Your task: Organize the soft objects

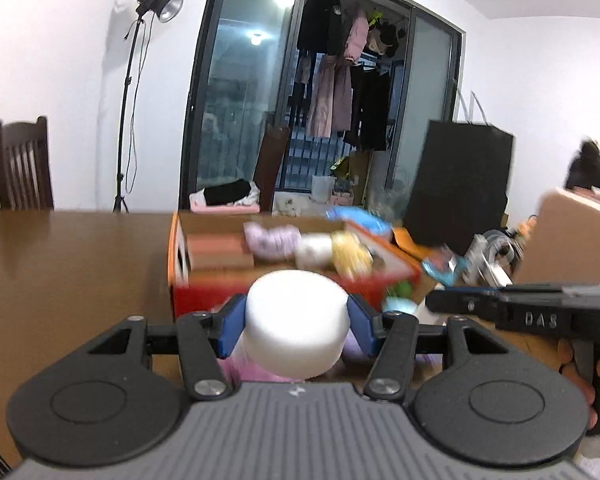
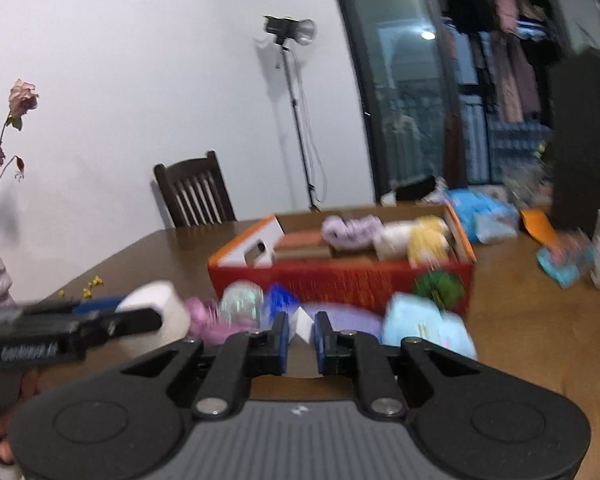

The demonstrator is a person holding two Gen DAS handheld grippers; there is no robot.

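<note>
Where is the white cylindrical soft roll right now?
The white cylindrical soft roll sits clamped in the left gripper, just short of the red cardboard box; the right-wrist view shows it at left.

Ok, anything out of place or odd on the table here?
Yes. Small yellow bits lie scattered on the wooden table, below the dried flowers, as if shed. Several soft items lie loose in front of the red box, not inside it.

Studio light on stand, upper left; dark wooden chair, far left; hanging clothes behind glass doors, centre; dried flowers, left edge.
</note>
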